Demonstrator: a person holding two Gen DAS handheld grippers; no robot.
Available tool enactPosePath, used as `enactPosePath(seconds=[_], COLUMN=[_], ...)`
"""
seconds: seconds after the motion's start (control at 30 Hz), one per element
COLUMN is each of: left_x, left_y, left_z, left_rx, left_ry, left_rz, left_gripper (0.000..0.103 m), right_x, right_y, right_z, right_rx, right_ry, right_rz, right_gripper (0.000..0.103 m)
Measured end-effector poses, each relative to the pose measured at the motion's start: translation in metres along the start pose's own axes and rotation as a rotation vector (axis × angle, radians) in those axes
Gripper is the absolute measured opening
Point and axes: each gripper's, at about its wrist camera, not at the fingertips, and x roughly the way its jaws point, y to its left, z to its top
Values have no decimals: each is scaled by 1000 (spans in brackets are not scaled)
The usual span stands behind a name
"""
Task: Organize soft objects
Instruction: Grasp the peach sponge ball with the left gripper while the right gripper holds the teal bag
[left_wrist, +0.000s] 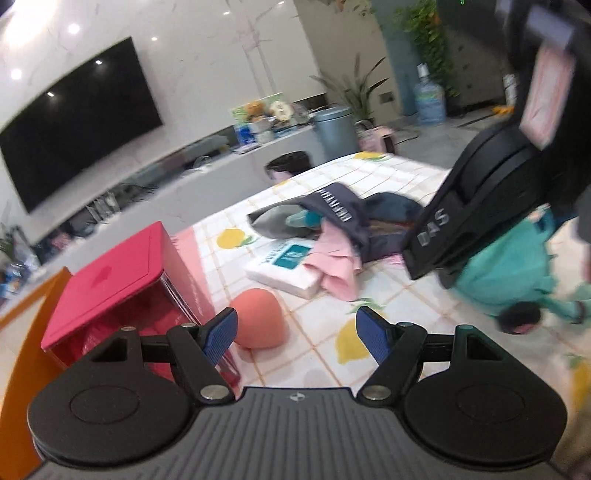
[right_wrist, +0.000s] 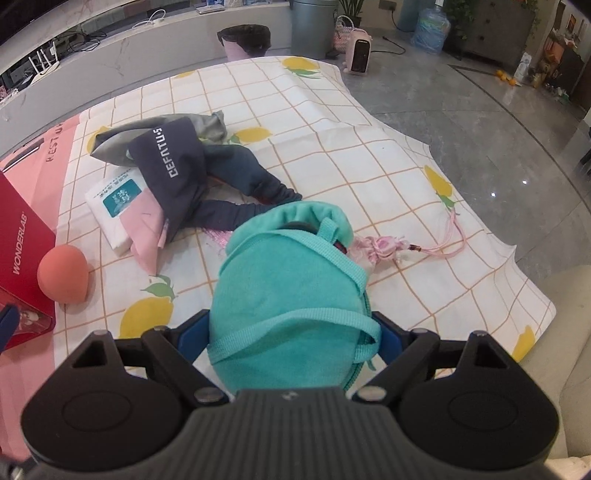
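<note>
My right gripper (right_wrist: 291, 332) has its fingers pinching the teal plush pouch (right_wrist: 288, 295) above the desk; left gripper (left_wrist: 295, 332), fingers spread and empty, nears the red box (left_wrist: 110, 280), where I judge the pouch goes next.

home living room: big wall-mounted tv (left_wrist: 79, 122) over long marble media ledge (left_wrist: 221, 162), potted plants (left_wrist: 356, 92), water jug (right_wrist: 430, 29) on polished floor, lemon-print cloth (right_wrist: 332, 129) over table.
</note>
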Motion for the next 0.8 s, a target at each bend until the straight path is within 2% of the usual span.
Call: enactPosePath(seconds=[0.07,0.13,0.27,0.33,0.43,0.53,0.63,0.73,0.8], left_x=[9,15,30,35,44,61,67,65,65], left_y=[-4,-4,-11,-14,-13,-10,-9,-9,-10], left_z=[5,8,15,16,18,19,16,13,11], left_rx=[-6,-21,13,36,35,4,-40,-59,-61], left_ry=[18,36,97,89,89,170,214,191,188], left_rz=[64,81,164,206,197,240,224,246,254], left_gripper=[86,86,86,85,86,83,84,84,70], right_x=[1,3,6,6,8,10,9,9,10], right_y=[1,2,5,6,0,-3,-3,-7,-7], right_z=[-1,-1,-1,-2,-1,-1,-1,0,-1], right_rx=[-1,-8,-18,-23,8,22,25,41,43], right_ry=[-2,6,18,16,21,32,29,30,32], right_rz=[12,28,46,39,34,47,19,22,20], right_gripper=[88,88,88,88,88,88,88,88,88])
